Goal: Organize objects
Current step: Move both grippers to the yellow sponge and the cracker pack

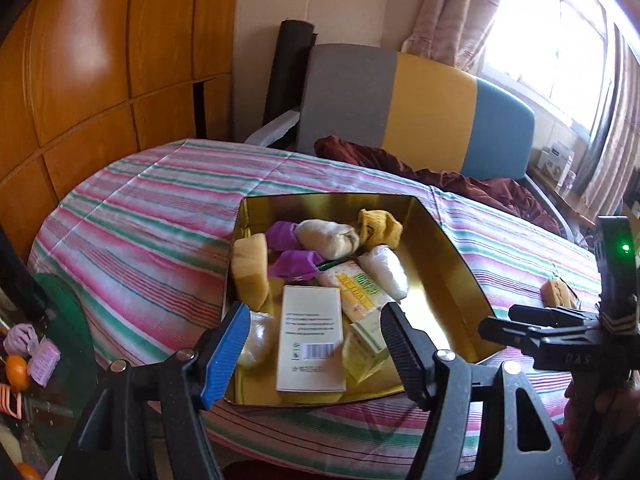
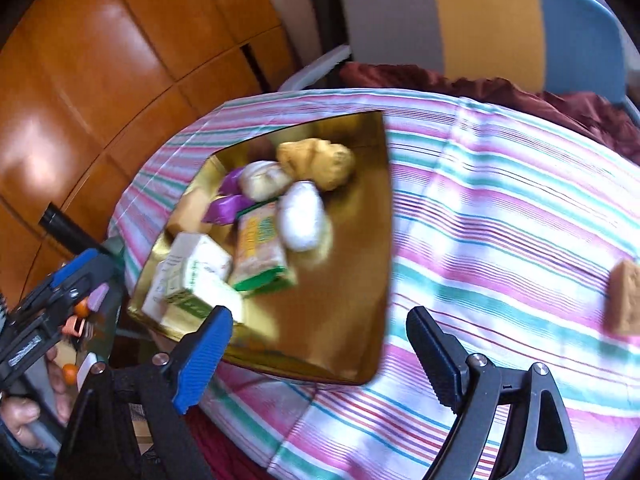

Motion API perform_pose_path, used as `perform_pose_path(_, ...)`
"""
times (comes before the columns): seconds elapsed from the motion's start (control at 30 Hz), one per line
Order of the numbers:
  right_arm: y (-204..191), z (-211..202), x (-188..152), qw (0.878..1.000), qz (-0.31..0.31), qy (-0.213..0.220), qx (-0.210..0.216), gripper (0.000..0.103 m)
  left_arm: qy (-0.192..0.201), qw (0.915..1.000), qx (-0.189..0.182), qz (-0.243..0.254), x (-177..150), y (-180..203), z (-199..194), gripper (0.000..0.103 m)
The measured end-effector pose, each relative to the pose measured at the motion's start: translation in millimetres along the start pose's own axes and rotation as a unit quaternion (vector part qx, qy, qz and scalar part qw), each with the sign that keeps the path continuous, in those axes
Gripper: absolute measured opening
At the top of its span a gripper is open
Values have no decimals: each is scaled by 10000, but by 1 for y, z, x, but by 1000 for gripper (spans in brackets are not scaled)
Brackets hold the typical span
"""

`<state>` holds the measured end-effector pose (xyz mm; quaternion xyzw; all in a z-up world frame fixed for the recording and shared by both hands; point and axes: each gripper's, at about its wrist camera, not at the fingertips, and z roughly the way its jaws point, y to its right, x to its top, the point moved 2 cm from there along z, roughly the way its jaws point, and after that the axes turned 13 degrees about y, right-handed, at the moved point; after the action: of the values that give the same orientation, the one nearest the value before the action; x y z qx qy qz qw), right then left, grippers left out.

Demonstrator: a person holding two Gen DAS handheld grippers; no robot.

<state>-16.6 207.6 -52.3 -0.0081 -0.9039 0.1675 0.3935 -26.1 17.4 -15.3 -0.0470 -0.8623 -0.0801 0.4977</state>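
Observation:
A gold tin box (image 1: pixel 448 248) sits on the striped bedspread (image 1: pixel 140 216) and holds several items: a white carton (image 1: pixel 312 336), a yellow-green packet (image 1: pixel 356 288), purple wrappers (image 1: pixel 294 264), rolled socks (image 1: pixel 328 238), a sponge (image 1: pixel 251 268). My left gripper (image 1: pixel 316 344) is open and empty above the box's near edge. My right gripper (image 2: pixel 320 352) is open and empty over the box's (image 2: pixel 360 240) near right corner; it also shows in the left wrist view (image 1: pixel 532 320). A tan sponge (image 2: pixel 626 298) lies alone on the bedspread, right of the box (image 1: pixel 556 292).
A grey, yellow and blue chair (image 1: pixel 420 108) stands behind the bed with a dark red cloth (image 1: pixel 460 180) on it. Wooden cabinets (image 1: pixel 100 60) line the left. A glass side table (image 1: pixel 24 360) with small items stands at lower left.

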Motion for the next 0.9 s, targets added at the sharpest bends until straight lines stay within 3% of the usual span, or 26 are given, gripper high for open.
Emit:
perform_pose_path(0.37, 94, -42, 10, 9938, 628, 330, -859, 89, 62, 9974, -441, 568, 8, 55, -4, 69)
perform_pose_path(0.6, 169, -93, 30, 9787, 814, 780, -1718, 90, -63, 9917, -983, 824, 13, 98, 3, 64)
perform_pose_path(0.77, 237, -130, 28, 9516, 1388, 1278, -2427, 91, -172, 9834, -1466, 1061, 15, 140, 9, 62)
perform_pose_path(0.9, 289, -161, 11, 9054, 2516, 1830, -2890, 91, -476, 9710, -1981, 1254, 12, 183, 23, 62)
